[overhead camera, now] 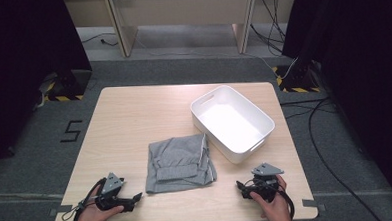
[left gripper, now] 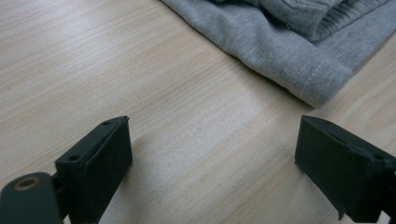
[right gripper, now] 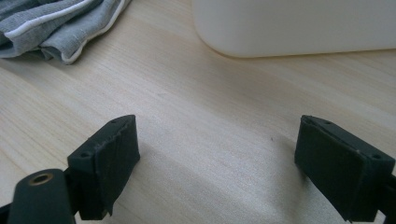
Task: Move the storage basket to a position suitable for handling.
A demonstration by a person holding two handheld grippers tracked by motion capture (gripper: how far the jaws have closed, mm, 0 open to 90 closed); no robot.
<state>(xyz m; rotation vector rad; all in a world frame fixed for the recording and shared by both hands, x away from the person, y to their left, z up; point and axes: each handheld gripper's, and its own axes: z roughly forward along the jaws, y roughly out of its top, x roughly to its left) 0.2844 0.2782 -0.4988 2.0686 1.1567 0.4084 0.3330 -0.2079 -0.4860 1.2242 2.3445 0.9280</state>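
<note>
A folded grey garment [overhead camera: 180,163] lies flat near the middle front of the wooden table [overhead camera: 129,118]. To its right stands a white plastic bin [overhead camera: 232,122], with nothing in it. My left gripper [overhead camera: 136,198] rests at the front left, open, its jaws pointing right toward the garment [left gripper: 280,42]. At the front right, my right gripper [overhead camera: 240,187] is open too, pointing left, with the garment's white-trimmed edge [right gripper: 60,28] and the bin's wall [right gripper: 299,23] ahead of it. Both sets of jaws hold nothing.
Bare table top stretches across the left and back. Beyond the table are grey carpet, wooden furniture legs [overhead camera: 123,28], dark curtains at both sides and cables [overhead camera: 330,134] on the floor to the right.
</note>
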